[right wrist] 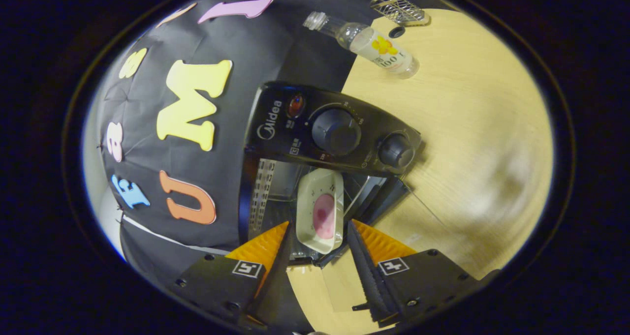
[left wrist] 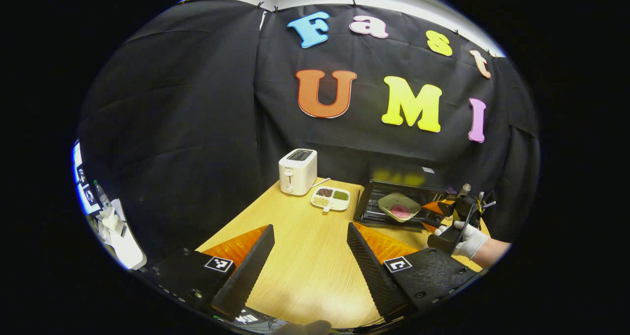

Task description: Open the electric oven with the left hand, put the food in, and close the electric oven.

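my right gripper [right wrist: 317, 241] spread, nothing held; food dish [right wrist: 320, 210] lies on the open oven door [left wrist: 374, 204], looks rigid, glazed, likely slippery and breakable, so grip its near rim.

Ahead of my left tongs and a little to their left, I see a white toaster [left wrist: 297, 171] upright at the far edge of the surface [left wrist: 305, 256], its cord trailing right. Just beside it, straight ahead of those tongs, lies a white divided dish [left wrist: 330, 197] with dark, green and pale fillings. Beyond my right tongs, up and to their right, a clear bottle [right wrist: 366, 42] stands uncapped, and past it rests a small metal rack [right wrist: 397, 8].
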The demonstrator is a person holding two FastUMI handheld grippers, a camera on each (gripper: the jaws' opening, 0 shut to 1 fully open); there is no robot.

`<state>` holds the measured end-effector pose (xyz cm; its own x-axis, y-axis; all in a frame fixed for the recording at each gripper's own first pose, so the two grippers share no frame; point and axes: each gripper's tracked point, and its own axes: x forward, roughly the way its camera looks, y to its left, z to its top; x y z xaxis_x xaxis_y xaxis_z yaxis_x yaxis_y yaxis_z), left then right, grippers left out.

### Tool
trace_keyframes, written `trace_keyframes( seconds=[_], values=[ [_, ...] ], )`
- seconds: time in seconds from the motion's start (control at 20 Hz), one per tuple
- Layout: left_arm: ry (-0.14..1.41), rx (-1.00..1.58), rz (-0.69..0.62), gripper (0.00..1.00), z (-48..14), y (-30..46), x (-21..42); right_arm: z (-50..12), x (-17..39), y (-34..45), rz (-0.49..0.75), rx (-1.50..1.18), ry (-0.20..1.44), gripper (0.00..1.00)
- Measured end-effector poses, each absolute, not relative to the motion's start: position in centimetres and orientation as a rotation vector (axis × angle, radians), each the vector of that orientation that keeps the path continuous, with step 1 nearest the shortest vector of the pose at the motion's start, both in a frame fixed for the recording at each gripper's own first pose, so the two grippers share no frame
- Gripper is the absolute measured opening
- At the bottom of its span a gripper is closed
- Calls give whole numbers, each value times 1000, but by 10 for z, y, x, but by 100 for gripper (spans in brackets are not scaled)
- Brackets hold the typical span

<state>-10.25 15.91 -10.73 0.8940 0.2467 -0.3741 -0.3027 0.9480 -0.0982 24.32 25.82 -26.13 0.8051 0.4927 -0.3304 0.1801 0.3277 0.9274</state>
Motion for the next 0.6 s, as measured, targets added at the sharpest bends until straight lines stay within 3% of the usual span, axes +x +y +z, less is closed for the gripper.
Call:
trace_keyframes(
  seconds=[0.05,0.4,0.6],
  values=[
    [360,-149,273,95,-106,158,-105,-258,232,255,233,1234,643,80],
    [329,-101,154,95,-115,125,-115,-216,155,193,298,845,543,99],
    [327,-85,82,95,-121,82,-103,-190,116,132,292,540,467,94]
  ],
)
